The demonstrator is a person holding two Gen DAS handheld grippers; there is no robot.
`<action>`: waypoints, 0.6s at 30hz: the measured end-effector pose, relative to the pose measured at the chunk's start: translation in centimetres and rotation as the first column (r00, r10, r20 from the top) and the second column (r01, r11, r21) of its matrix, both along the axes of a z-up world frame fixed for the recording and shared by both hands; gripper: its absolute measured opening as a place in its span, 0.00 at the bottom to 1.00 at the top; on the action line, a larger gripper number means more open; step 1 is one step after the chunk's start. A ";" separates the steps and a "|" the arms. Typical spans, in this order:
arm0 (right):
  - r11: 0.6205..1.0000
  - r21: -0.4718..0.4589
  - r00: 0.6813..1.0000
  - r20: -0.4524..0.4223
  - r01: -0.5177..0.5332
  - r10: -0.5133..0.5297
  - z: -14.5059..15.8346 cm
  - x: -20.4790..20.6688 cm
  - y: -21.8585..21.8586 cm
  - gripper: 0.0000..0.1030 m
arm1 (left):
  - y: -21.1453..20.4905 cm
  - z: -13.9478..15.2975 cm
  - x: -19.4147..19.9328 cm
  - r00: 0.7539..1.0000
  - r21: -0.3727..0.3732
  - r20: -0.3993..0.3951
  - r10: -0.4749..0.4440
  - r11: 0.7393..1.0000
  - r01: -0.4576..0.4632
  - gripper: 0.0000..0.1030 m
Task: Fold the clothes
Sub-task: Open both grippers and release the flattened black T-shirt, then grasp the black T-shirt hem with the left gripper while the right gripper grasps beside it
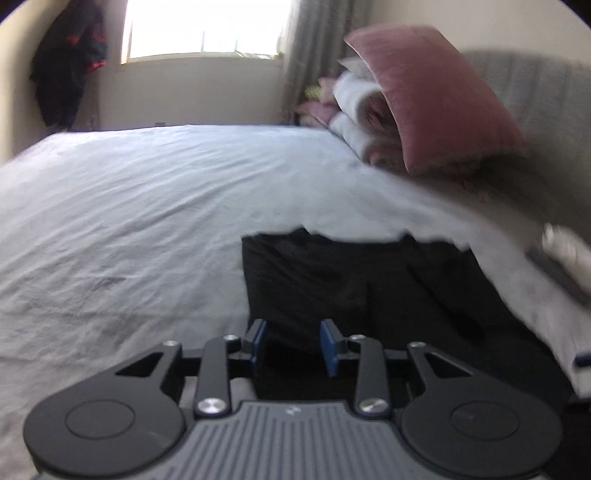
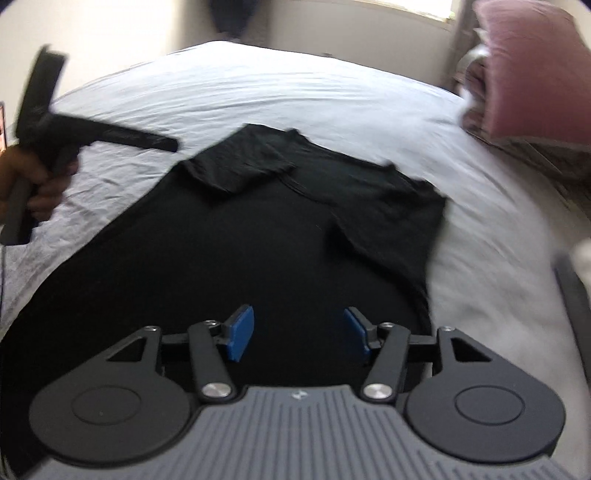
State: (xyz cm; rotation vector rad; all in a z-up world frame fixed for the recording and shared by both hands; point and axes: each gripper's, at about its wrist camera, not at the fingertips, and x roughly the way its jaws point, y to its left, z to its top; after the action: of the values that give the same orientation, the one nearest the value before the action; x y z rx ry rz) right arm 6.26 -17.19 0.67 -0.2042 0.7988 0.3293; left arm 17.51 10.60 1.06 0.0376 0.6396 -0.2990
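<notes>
A black T-shirt lies flat on the white bed sheet, with both sleeves folded inward over its body. In the right wrist view my right gripper hovers over the shirt's near part, open, with nothing between its blue pads. A hand holds my left gripper at the shirt's left side, above the sheet. In the left wrist view the left gripper is open over the near left edge of the shirt, holding nothing.
A pink pillow leans on white pillows against a grey headboard at the right. A window and dark clothes hang on the far wall. A blurred grey and white object sits at the bed's right edge.
</notes>
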 end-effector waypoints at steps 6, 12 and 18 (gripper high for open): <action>0.993 0.068 0.995 -0.007 0.101 -0.101 0.8 -6.2 -2.7 0.66 | -0.2 0.4 -5.9 0.995 0.055 -0.095 0.007 0.998 -0.002 0.42; 0.984 0.086 0.988 -0.033 0.156 -0.154 0.2 -11.1 -4.4 0.67 | 1.2 -0.4 -11.9 0.981 0.026 -0.192 0.019 1.000 -0.014 0.42; 0.968 0.132 0.975 -0.089 0.215 -0.204 -1.6 -15.0 -6.6 0.67 | 2.8 -1.9 -17.0 0.959 -0.036 -0.282 0.009 0.999 -0.020 0.42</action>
State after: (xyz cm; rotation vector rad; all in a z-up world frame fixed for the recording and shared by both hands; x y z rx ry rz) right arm -8.76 -23.80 -0.90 0.0260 0.8592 0.1930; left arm 0.53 13.45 -0.83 -0.0478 0.9165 -0.3046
